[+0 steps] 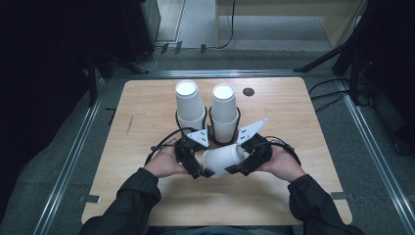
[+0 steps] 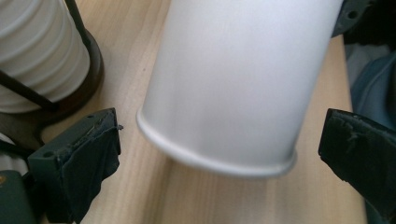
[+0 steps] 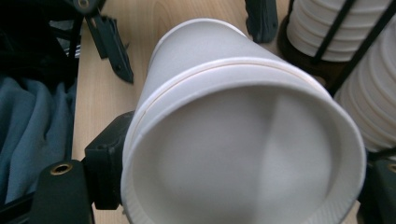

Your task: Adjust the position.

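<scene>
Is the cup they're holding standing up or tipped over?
Tipped over. The cup lies sideways above the table, gripped by the right hand-held gripper.

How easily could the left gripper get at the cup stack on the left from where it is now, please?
Probably yes: the left gripper has its jaws open, clear of the paper cup in the right gripper, and the left stack stands just beyond it over bare table.

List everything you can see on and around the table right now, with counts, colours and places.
Paper cup: one, white, on its side between the grippers, near table edge.
Cup stacks: two, white, upside down in the holder, table centre.
Holder: one, black wire on dark base, around the stacks.
Grommet: one, dark, far right of table.
Table: one, light wood.
Left gripper: black, open beside the cup's base.
Right gripper: black, shut on the cup.
</scene>
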A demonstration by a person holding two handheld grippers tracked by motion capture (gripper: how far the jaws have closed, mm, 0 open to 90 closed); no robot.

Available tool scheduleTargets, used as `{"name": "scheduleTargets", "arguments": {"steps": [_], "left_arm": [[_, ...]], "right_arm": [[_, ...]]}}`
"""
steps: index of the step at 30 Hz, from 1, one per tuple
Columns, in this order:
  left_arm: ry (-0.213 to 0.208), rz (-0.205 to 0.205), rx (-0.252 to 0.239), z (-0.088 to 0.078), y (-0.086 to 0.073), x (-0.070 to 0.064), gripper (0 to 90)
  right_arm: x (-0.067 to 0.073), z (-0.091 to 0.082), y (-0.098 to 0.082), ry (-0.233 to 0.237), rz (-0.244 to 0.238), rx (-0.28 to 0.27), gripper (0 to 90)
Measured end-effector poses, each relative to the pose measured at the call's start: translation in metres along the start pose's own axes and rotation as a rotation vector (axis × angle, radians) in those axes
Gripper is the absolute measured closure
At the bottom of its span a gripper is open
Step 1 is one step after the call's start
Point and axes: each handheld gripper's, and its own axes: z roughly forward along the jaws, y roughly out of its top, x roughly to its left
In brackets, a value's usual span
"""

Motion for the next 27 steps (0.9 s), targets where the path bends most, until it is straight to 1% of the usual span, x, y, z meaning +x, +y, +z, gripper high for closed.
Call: {"name": "scheduleTargets", "arguments": {"steps": [1,3,4,5,7,8,10,12,13,14,17,18,19,20,21,22,23,25,26,27], "left_arm": [[0.020,0.008,-0.008,-0.002,-0.001,0.001,0.0],[0.016,-0.010,-0.020,-0.004,-0.002,0.003,0.0],[0.027,-0.012,-0.037,-0.006,-0.003,0.003,0.0],[0.025,-0.025,-0.049,-0.007,-0.004,0.004,0.0],[0.028,-0.022,-0.063,-0.009,-0.006,0.005,0.0],[0.026,-0.033,-0.070,-0.010,-0.007,0.005,0.0],[0.018,-0.042,-0.081,-0.010,-0.008,0.006,0.0],[0.021,-0.048,-0.086,-0.010,-0.008,0.006,0.0],[0.026,-0.054,-0.094,-0.010,-0.008,0.007,0.0],[0.039,-0.053,-0.106,-0.011,-0.008,0.007,0.0],[0.034,-0.058,-0.149,-0.014,-0.008,0.007,0.0],[0.029,-0.064,-0.157,-0.014,-0.008,0.007,0.0],[0.034,-0.061,-0.157,-0.014,-0.008,0.007,0.0],[0.026,-0.065,-0.153,-0.013,-0.008,0.007,0.0],[0.026,-0.065,-0.152,-0.012,-0.008,0.007,0.0],[0.028,-0.062,-0.158,-0.011,-0.008,0.006,0.0],[0.021,-0.066,-0.160,-0.010,-0.008,0.006,0.0],[0.025,-0.064,-0.163,-0.009,-0.008,0.006,0.0],[0.016,-0.065,-0.165,-0.008,-0.008,0.005,0.0],[0.016,-0.058,-0.174,-0.006,-0.007,0.004,0.0]], "right_arm": [[-0.001,-0.001,-0.001,-0.009,0.002,-0.004,21.6],[-0.001,-0.002,-0.003,-0.009,0.014,-0.007,21.5],[-0.002,-0.003,-0.004,-0.011,0.017,-0.007,21.6],[-0.002,-0.005,-0.005,-0.013,0.026,-0.013,21.5],[-0.003,-0.007,-0.006,-0.017,0.040,-0.018,21.5],[-0.004,-0.008,-0.007,-0.016,0.044,-0.027,21.5],[-0.004,-0.011,-0.008,-0.025,0.059,-0.040,21.5],[-0.005,-0.014,-0.009,-0.033,0.067,-0.057,21.5],[-0.006,-0.015,-0.010,-0.028,0.072,-0.066,21.5],[-0.006,-0.016,-0.011,-0.029,0.076,-0.075,21.5],[-0.006,-0.022,-0.011,-0.032,0.084,-0.108,21.5],[-0.006,-0.024,-0.011,-0.028,0.088,-0.117,21.5],[-0.006,-0.026,-0.010,-0.031,0.090,-0.135,21.5],[-0.005,-0.027,-0.010,-0.029,0.090,-0.139,21.5],[-0.005,-0.028,-0.010,-0.037,0.082,-0.147,21.5],[-0.005,-0.028,-0.010,-0.037,0.079,-0.148,21.5],[-0.004,-0.029,-0.009,-0.038,0.076,-0.156,21.5],[-0.004,-0.031,-0.008,-0.026,0.080,-0.180,21.6],[-0.004,-0.032,-0.007,-0.020,0.085,-0.192,21.6],[-0.003,-0.033,-0.006,-0.017,0.085,-0.206,21.6]]}}
